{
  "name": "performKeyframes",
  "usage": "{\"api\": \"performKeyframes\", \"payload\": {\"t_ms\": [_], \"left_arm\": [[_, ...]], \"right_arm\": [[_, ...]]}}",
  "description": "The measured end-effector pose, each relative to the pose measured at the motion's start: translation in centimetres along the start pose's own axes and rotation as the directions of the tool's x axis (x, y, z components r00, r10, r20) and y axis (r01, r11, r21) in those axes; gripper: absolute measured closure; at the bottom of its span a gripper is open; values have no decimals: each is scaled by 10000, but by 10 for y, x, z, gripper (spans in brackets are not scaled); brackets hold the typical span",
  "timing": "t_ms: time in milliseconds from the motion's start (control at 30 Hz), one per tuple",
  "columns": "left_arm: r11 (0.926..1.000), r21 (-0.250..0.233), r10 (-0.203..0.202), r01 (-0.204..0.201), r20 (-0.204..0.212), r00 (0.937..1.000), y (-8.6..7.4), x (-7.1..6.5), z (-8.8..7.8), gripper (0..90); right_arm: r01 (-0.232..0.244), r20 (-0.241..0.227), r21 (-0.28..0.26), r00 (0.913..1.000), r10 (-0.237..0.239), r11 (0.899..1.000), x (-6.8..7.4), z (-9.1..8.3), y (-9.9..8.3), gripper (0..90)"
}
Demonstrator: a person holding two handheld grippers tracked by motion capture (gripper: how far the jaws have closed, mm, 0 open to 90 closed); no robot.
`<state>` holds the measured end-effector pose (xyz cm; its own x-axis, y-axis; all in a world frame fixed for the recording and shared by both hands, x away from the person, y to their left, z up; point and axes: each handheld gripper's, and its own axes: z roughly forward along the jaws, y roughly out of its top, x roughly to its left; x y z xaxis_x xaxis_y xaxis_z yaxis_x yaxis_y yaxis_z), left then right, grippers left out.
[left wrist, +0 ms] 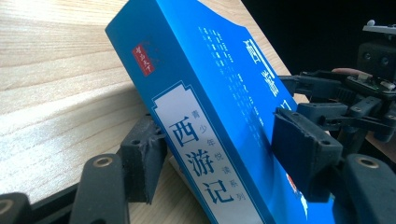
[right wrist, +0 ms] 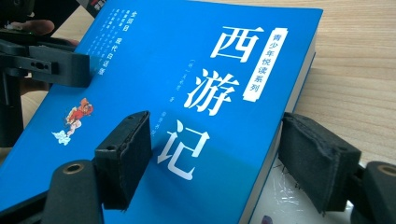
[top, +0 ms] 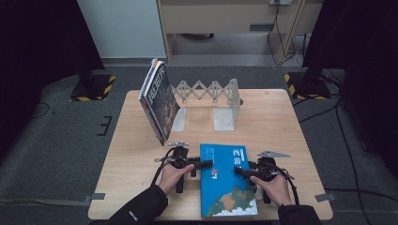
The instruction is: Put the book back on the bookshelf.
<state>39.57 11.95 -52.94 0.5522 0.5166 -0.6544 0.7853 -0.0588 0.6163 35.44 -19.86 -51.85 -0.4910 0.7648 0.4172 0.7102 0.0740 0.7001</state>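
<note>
The blue book (top: pixel 228 180) lies on the wooden counter (top: pixel 277 122) at the near edge, between the person's two hands, cover up, with white title characters showing.

Left gripper (top: pixel 205 164): it comes in from the book's left side at the spine. In the left gripper view one pad sits under the spine edge against the book (left wrist: pixel 210 116) and the other pad rests on the cover; the book is between the jaws and tilted up off the counter on that side. The pads appear to be in contact, so the left gripper is grasping the book.

Right gripper (top: pixel 240 171): it comes in from the book's right side. In the right gripper view one pad lies on the cover of the book (right wrist: pixel 154 93) and the other stands at the page edge below; the jaws grasp the book's right edge.

Further back on the counter, a dark-covered book (top: pixel 160 101) leans upright at the left end of a grey expanding book rack (top: pixel 212 101), well apart from the blue book.
</note>
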Motion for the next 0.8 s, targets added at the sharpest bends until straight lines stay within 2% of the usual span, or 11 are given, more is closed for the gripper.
{"api": "performKeyframes", "payload": {"t_ms": [400, 433, 467, 533, 600, 800], "left_arm": [[10000, 30, 26, -26, 157, 9999, 6, -5, 1, 364], [10000, -83, -9, 11, 270, 9996, 6, -6, 1, 370], [9998, -179, -34, 40, 370, 9993, 7, -8, -1, 421], [9997, -146, 193, -187, 458, 9988, 11, -14, -2, 456], [9990, -52, 456, -454, 328, 9984, 14, -20, -3, 460], [9990, -16, 444, -443, 308, 9985, 13, -19, -2, 459]], "right_arm": [[-232, -196, -63, 9995, 231, 9997, -2, 0, 1, 259], [-255, -222, -63, 9994, 254, 9997, -2, 0, 2, 260], [-95, -104, -47, 9999, 94, 9999, -2, 0, 1, 273], [-101, -39, -96, 9999, 101, 9999, -3, 1, 1, 272], [-175, -110, -134, 9998, 174, 9998, -4, 1, 2, 272], [-27, -23, -139, 10000, 27, 9999, -2, 1, 2, 276]]}}
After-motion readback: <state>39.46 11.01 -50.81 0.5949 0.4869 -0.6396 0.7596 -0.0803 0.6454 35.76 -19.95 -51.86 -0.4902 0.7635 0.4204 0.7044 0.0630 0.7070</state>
